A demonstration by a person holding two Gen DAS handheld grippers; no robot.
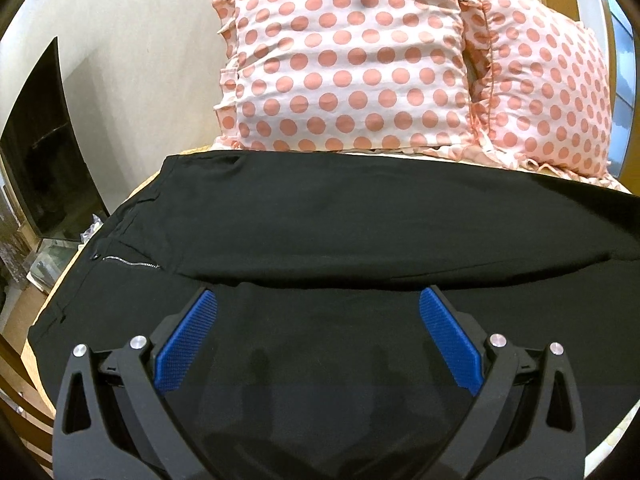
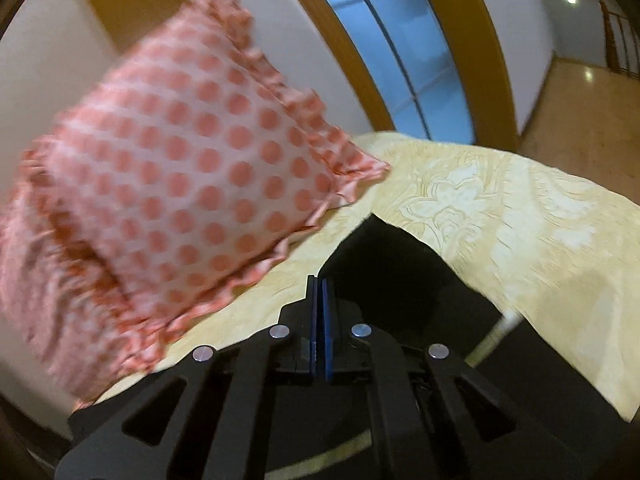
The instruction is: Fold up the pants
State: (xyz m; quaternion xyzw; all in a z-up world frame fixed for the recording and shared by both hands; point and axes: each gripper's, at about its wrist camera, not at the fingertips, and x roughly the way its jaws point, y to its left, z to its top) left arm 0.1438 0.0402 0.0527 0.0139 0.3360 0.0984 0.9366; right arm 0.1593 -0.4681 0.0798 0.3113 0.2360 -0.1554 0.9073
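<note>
Left wrist view gives you the waist end of the pants (image 1: pixel 320 220): black, smooth matte fabric spread flat across the bed, with a short silver zipper (image 1: pixel 130 263) and a small button at the fly. One leg runs as a long band toward the pillows, its lower edge forming a soft fold line. The left gripper (image 1: pixel 318 300) sits low over the pants, blue ribbed pads (image 1: pixel 186 344) spread wide with nothing between them. Behind the pants are two plump pillows (image 1: pixel 348 64), white with salmon polka dots and frilly edges. A dark TV screen (image 1: pixel 44 148) stands off past the waist end.

Right wrist view shows stuff the other doesn't: the bedspread (image 2: pixel 500 216), pale yellow with a raised floral pattern, and a blue window (image 2: pixel 400 40) in a curved wooden frame behind one pillow. It's motion-blurred. The right gripper (image 2: pixel 321 280) has its pads pressed together. Black pants fabric (image 2: pixel 400 264) rises in a peak right beside and beyond the tips, so it looks pinched, but I can't actually see cloth between the pads.
</note>
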